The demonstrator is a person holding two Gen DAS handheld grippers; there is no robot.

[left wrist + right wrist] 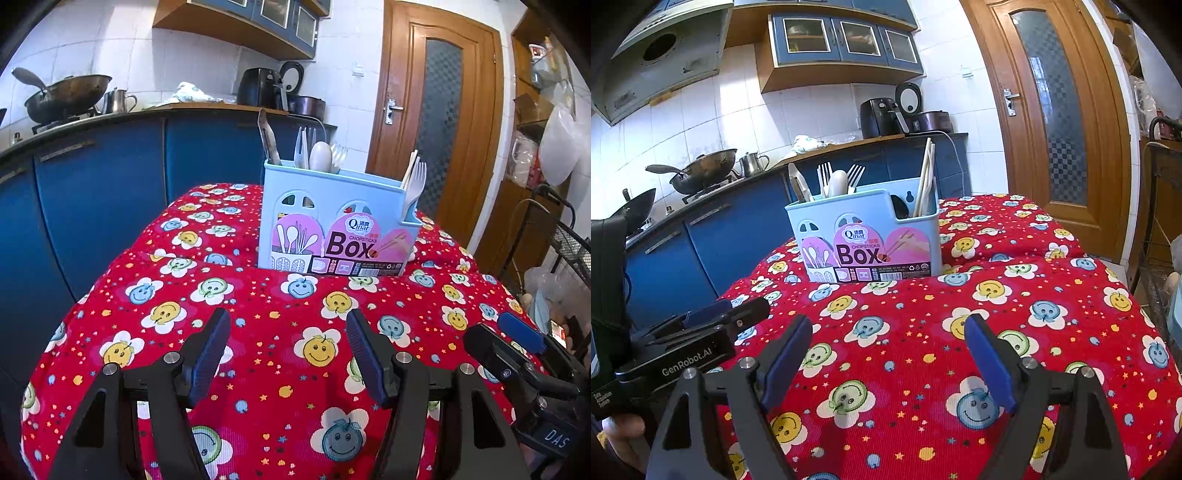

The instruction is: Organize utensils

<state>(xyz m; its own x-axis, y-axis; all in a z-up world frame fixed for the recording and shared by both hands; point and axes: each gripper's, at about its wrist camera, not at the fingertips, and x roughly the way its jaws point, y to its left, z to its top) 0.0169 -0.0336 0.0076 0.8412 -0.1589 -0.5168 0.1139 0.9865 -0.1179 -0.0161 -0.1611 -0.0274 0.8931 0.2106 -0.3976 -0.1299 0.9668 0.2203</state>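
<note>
A light-blue chopsticks box with a pink label stands upright on the red smiley-print cloth. White plastic forks, a pale spoon and tongs stick out of its larger compartment. Chopsticks and another white fork stand in its side compartment. My left gripper is open above the cloth, well short of the box, with nothing between its fingers. My right gripper is open too, with nothing in it, beside the left one.
A blue kitchen counter runs behind, with a wok on the stove, a metal jug and black appliances. A wooden door stands at the right, and a dark wire rack stands close to the table's right edge.
</note>
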